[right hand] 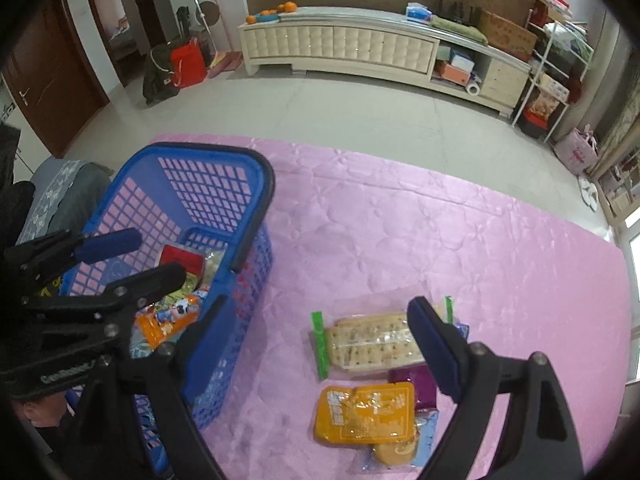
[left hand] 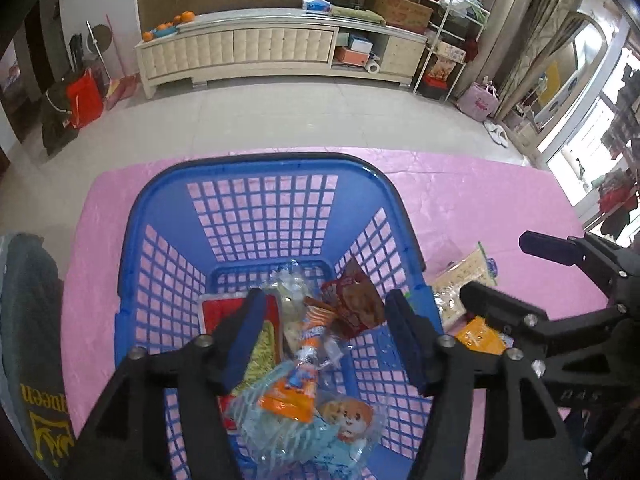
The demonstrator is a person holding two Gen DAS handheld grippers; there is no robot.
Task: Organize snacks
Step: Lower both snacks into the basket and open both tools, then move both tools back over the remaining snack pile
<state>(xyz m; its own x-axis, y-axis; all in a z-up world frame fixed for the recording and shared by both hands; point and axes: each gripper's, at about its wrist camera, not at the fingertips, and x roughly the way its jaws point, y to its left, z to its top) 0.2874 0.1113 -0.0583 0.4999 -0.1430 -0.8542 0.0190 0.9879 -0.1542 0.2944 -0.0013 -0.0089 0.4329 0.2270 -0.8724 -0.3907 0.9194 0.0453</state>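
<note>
A blue plastic basket (left hand: pixel 168 216) stands on the pink tablecloth and holds several snack packs: a red tray pack (left hand: pixel 216 312), a brown packet (left hand: pixel 356 300), an orange sausage pack (left hand: pixel 292 392). My left gripper (left hand: pixel 324 340) is open and empty above the basket's inside. My right gripper (right hand: pixel 320 344) is open and empty above a small pile beside the basket (right hand: pixel 248 184): a clear cracker pack (right hand: pixel 372 344), an orange packet (right hand: pixel 364 412), a purple packet (right hand: pixel 416 388) and a round cake pack (right hand: pixel 396 452). The right gripper also shows in the left wrist view (left hand: pixel 508 268).
The pink tablecloth (right hand: pixel 480 248) stretches far and right of the pile. A grey cloth-covered seat (right hand: pixel 68 196) is left of the basket. Beyond the table are tiled floor and a long cream cabinet (right hand: pixel 360 44) by the wall.
</note>
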